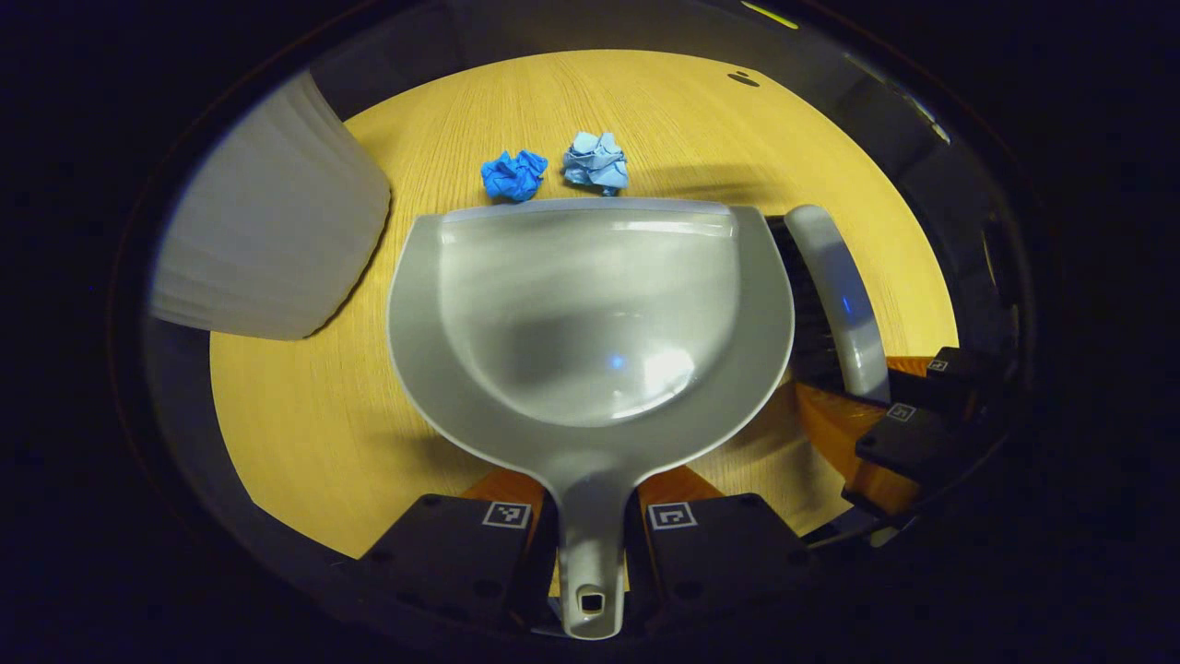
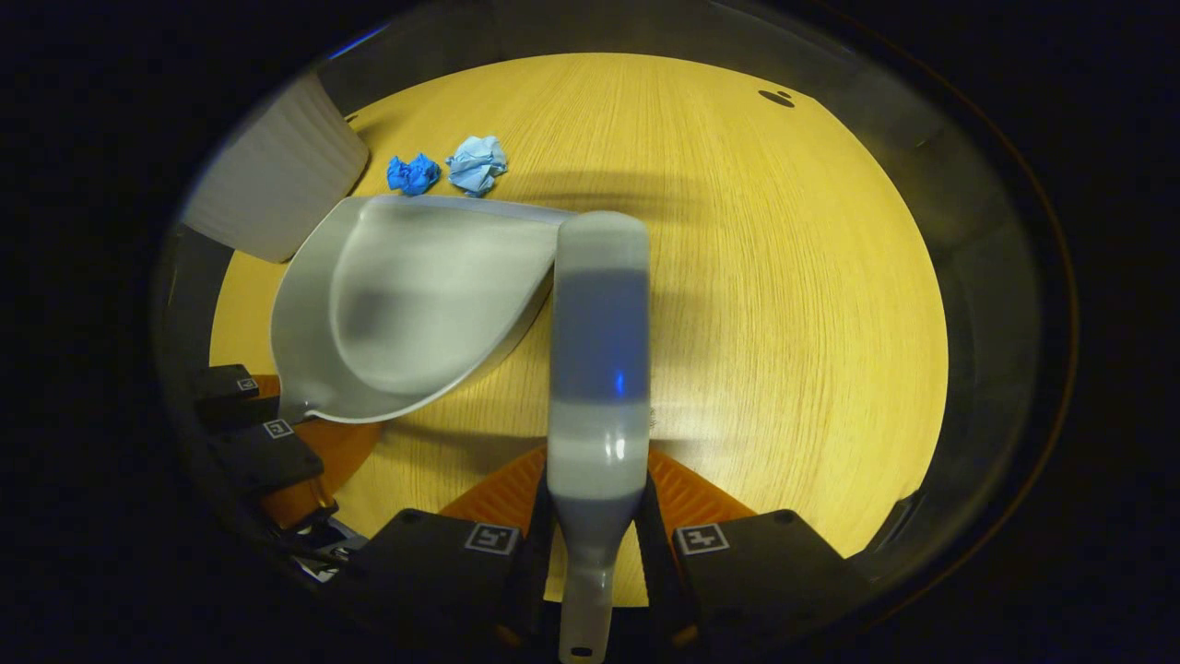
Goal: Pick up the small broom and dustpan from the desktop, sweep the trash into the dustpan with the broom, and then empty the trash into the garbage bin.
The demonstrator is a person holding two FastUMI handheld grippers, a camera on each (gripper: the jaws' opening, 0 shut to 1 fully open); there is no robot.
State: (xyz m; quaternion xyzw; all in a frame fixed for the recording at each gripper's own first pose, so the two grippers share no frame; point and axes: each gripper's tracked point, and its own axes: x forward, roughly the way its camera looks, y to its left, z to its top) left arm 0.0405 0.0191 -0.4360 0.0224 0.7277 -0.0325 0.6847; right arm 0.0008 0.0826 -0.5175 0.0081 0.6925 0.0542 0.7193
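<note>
Your left gripper (image 1: 590,530) clamps the dustpan (image 1: 590,314) handle at centre frame; your right gripper (image 2: 597,544) clamps the broom (image 2: 599,369) handle.

Glossy plastic dustpan (image 1: 590,314); matt wood-grain desktop (image 1: 304,406); crumpled paper trash (image 1: 513,175).

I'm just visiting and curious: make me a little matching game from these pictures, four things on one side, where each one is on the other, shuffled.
Things:
1. dustpan
2. broom
3. paper balls
4. bin

Places:
A. at the table's left edge
B. held by the right gripper
C. held by the left gripper
D. loose on the table, just beyond the dustpan's front lip

Pairs: 1-C, 2-B, 3-D, 4-A
</note>
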